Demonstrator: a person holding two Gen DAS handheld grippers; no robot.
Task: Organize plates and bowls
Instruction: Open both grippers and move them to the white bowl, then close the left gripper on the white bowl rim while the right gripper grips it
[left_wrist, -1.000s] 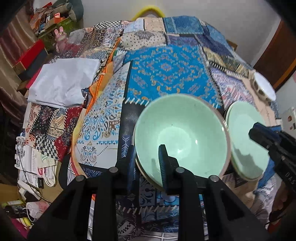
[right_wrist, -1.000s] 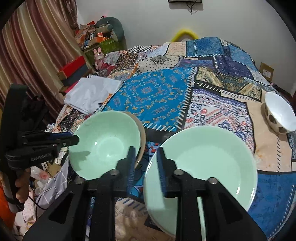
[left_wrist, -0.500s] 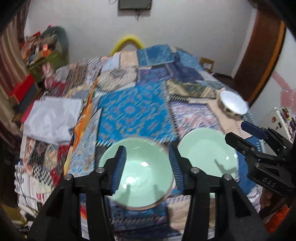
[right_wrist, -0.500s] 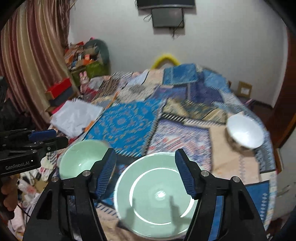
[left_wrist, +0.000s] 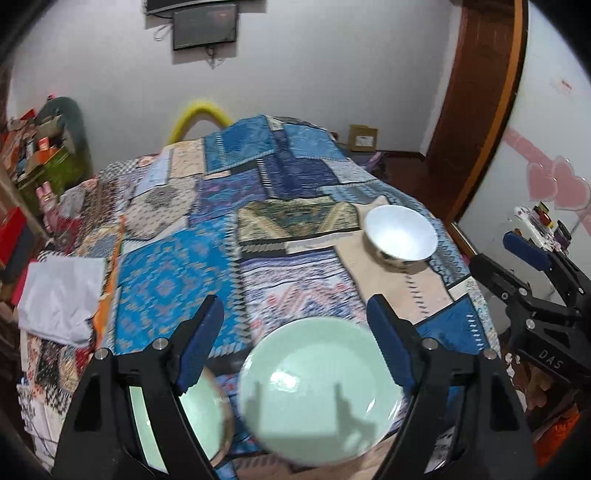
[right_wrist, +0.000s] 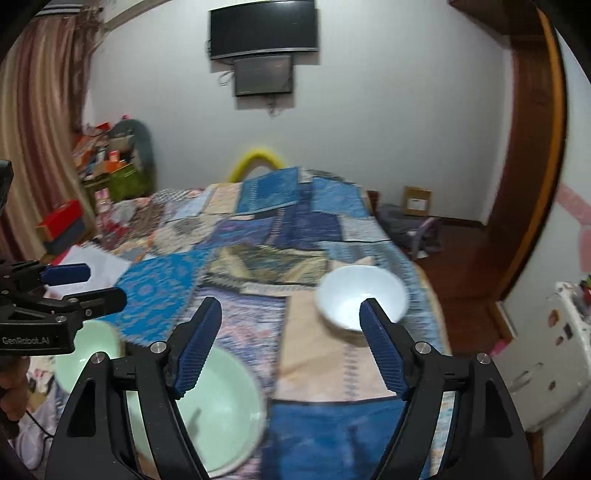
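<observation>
Moved since earlier frames: both grippers lifted back off the green dishes, jaws formerly nearly together on the rims, now apart; more wall and door in view.
Left gripper (left_wrist: 295, 332): jaws spreading, nothing pinched; green plate seen between them, below, untouched.
Right gripper (right_wrist: 290, 338): jaws spreading, nothing pinched.
Landmark: patchwork cloth (left_wrist: 177, 280).
Green plate (left_wrist: 317, 391): flat on the near edge of the cloth; count one.
Green bowl (left_wrist: 199, 417): just left of the plate on the near edge of the cloth, partly behind the left finger; count one.
White bowl (left_wrist: 400, 232): on the right side of the cloth, well apart from the green pair; count one.
Left view only: pink heart stickers (left_wrist: 557, 184) on the wall right of the cloth; lettering "DAS" on the other gripper.
Right view only: striped curtain (right_wrist: 37, 140) left of the cloth; second, curved screen (right_wrist: 263, 27) above the small monitor (right_wrist: 263, 78); lettering "GenRobot.AI" on the other gripper.
Both views: yellow arch (right_wrist: 258, 158) beyond the far end of the cloth; cardboard box (right_wrist: 417, 201) on the floor to its right.
</observation>
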